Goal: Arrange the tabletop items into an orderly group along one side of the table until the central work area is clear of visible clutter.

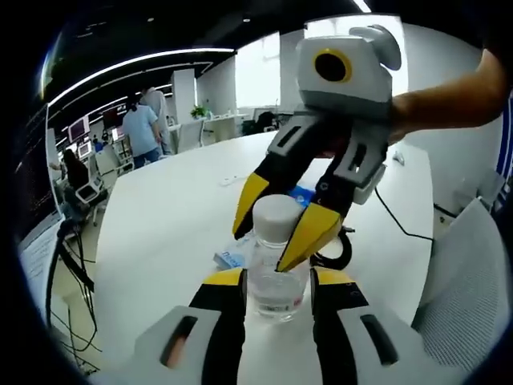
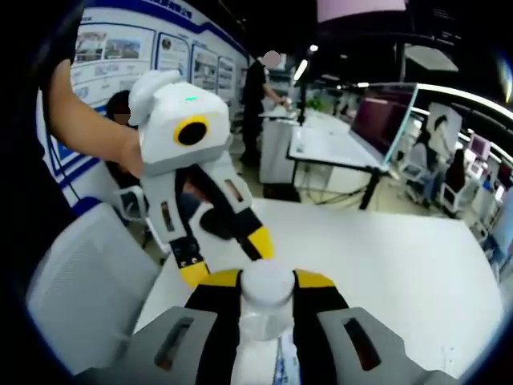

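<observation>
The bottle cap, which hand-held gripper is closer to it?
Right. The right hand-held gripper has its jaws around the white cap; the left hand-held gripper clamps the bottle lower, on its clear body.

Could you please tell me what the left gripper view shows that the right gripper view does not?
Left gripper view: the bottle's clear body and label, a blue packet on the table, and a black cable. Right gripper view: a desk with a monitor and wall posters. Both: the white-capped bottle, with the left claw around its body and the right claw at its cap.
</observation>
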### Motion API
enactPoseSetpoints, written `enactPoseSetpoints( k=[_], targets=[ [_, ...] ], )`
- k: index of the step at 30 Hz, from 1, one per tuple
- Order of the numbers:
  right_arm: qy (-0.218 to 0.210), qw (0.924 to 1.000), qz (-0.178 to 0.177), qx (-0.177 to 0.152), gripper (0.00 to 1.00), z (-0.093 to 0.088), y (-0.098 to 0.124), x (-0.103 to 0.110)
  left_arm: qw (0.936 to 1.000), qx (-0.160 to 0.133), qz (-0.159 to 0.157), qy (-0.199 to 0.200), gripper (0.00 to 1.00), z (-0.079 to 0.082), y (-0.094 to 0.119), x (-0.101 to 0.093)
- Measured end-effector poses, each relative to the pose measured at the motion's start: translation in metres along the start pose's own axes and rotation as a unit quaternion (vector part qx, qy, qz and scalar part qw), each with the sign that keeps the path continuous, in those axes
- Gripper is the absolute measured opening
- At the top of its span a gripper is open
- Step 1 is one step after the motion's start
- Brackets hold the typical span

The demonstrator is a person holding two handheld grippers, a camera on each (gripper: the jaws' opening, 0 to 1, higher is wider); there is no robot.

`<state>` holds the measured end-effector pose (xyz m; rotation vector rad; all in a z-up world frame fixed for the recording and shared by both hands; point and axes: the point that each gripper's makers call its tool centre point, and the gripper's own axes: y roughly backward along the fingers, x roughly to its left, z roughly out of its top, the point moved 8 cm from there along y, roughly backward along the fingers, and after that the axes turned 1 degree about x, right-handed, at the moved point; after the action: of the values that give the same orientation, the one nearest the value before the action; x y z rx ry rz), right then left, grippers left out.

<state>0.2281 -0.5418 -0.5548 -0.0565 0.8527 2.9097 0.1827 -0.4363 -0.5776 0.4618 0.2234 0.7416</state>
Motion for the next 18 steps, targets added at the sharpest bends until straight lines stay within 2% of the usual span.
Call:
enactPoseSetpoints(
  k=[7, 11, 14, 17, 18],
  targets=[
    [-0.035, 0.9969, -0.07, -0.008, 0.2, 0.0, -0.002, 0.007, 0.9992, -0.023, 0.024, 0.025, 0.22, -0.006, 0.006, -0.005],
    [-0.063, 0.993, -0.099, -0.011, 0.2, 0.001, -0.005, 0.008, 0.997, -0.03, 0.053, 0.049, 0.24, -0.009, 0.009, -0.003],
    [-0.069, 0.9905, -0.118, -0.005, 0.2, 0.003, -0.008, 0.011, 0.9952, -0.037, 0.068, 0.06, 0.24, -0.012, 0.012, -0.003],
    [-0.084, 0.986, -0.144, -0.008, 0.21, 0.004, -0.01, 0.014, 0.9929, -0.041, 0.085, 0.073, 0.25, -0.016, 0.016, -0.002],
    [-0.1, 0.9815, -0.162, -0.016, 0.21, 0.004, -0.011, 0.015, 0.991, -0.046, 0.095, 0.083, 0.25, -0.017, 0.018, -0.002]
  ],
)
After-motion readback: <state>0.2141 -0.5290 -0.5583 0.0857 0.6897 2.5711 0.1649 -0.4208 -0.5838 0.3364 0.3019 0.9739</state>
